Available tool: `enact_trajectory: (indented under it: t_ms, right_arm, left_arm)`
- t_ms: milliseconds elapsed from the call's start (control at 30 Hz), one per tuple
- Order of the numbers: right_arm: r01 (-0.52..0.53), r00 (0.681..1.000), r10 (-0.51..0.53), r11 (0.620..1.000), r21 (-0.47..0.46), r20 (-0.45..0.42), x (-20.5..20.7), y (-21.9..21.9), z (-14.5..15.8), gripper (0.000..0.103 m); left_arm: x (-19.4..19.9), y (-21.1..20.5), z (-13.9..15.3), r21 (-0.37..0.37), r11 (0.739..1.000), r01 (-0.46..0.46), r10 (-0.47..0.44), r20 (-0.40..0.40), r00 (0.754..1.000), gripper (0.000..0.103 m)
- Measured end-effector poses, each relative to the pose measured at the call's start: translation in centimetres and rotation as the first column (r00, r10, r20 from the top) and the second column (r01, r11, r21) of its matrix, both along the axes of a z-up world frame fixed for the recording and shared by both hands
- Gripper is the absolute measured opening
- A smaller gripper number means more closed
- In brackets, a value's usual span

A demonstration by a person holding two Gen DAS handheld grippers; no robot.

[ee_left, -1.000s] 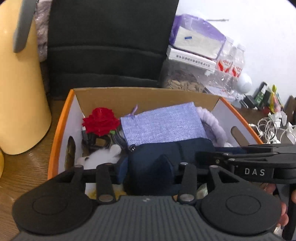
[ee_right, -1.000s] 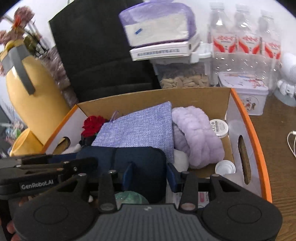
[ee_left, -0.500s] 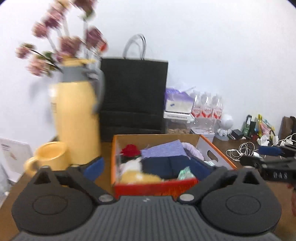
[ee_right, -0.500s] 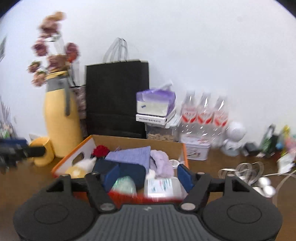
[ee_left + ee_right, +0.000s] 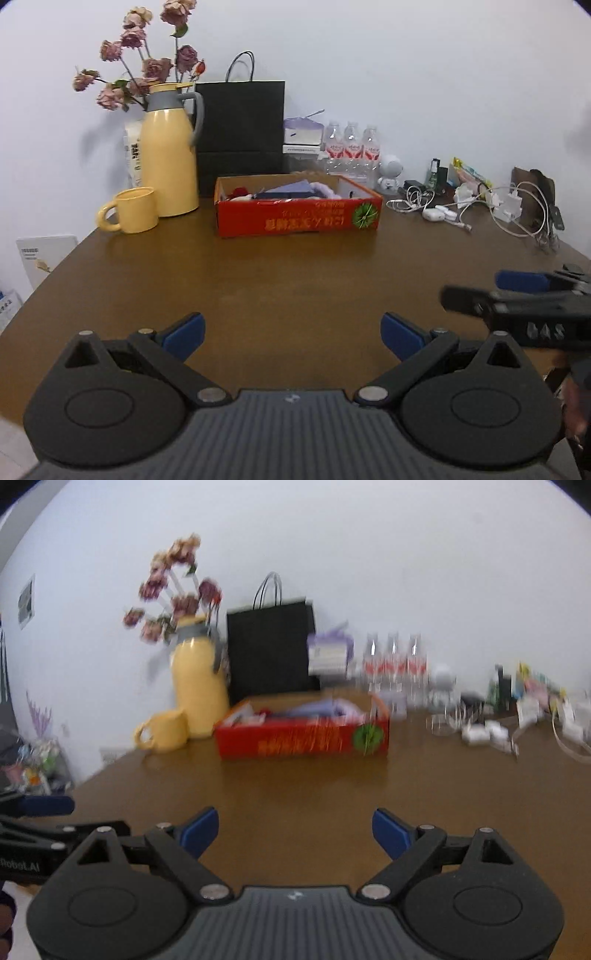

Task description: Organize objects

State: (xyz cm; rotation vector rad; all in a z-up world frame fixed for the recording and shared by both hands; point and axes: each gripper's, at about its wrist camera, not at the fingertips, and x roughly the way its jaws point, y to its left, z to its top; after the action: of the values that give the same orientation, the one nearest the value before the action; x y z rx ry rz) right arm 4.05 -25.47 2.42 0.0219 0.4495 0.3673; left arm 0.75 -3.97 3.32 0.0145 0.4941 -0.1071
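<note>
A red cardboard box [image 5: 298, 218] stands on the brown table [image 5: 280, 288], far from both grippers; it also shows in the right wrist view [image 5: 303, 738]. It holds a red rose, a lilac cloth pouch [image 5: 291, 189], a dark blue pouch and a purple fluffy band. My left gripper [image 5: 291, 334] is open and empty, low over the near table. My right gripper [image 5: 293, 830] is open and empty too, and appears at the right edge of the left wrist view [image 5: 517, 295].
A yellow jug [image 5: 168, 151] with dried flowers and a yellow mug [image 5: 129, 210] stand left of the box. A black paper bag [image 5: 240, 129], water bottles [image 5: 351, 147] and tangled cables and chargers [image 5: 480, 206] line the back and right.
Both grippers have let go of the dark blue pouch in the box, opened, and pulled far back from the box toward the near table edge.
</note>
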Motion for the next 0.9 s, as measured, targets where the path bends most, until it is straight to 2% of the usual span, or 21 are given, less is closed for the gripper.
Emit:
enact_trajectory:
  t_ms: [100, 167, 267, 367, 567, 900]
  right_arm:
    - [0.028, 1.0, -0.029, 0.998, -0.06, -0.011, -2.5, 0.4, -0.6, 0.092]
    - [0.03, 0.999, -0.031, 0.997, -0.077, -0.011, -3.7, 0.7, -0.6, 0.1]
    - [0.048, 0.999, -0.047, 0.996, -0.079, 0.01, -5.0, 1.1, -0.1, 0.103]
    - [0.042, 0.999, -0.041, 0.996, -0.077, 0.016, -5.4, 1.7, 0.0, 0.103]
    - [0.014, 0.999, -0.017, 0.997, -0.082, -0.04, -4.8, 2.8, -0.8, 0.103]
    - [0.018, 0.999, -0.02, 0.997, -0.076, -0.037, -5.2, 2.9, -0.9, 0.103]
  left_arm:
    - [-0.2, -0.3, 0.0, 0.071, 0.997, -0.034, 0.034, 0.0, 0.999, 0.103]
    - [-0.5, 0.0, 0.3, 0.047, 0.997, -0.053, 0.053, -0.013, 0.998, 0.103]
    - [-1.2, 0.9, 0.7, -0.014, 0.999, -0.048, 0.048, -0.035, 0.998, 0.103]
    - [-1.1, 1.3, 0.8, -0.009, 0.999, -0.046, 0.045, -0.046, 0.998, 0.103]
    - [-1.1, 1.5, 0.6, -0.009, 0.999, -0.05, 0.049, -0.054, 0.997, 0.103]
    - [-1.4, 1.5, 0.5, -0.015, 0.999, -0.041, 0.041, -0.049, 0.998, 0.103]
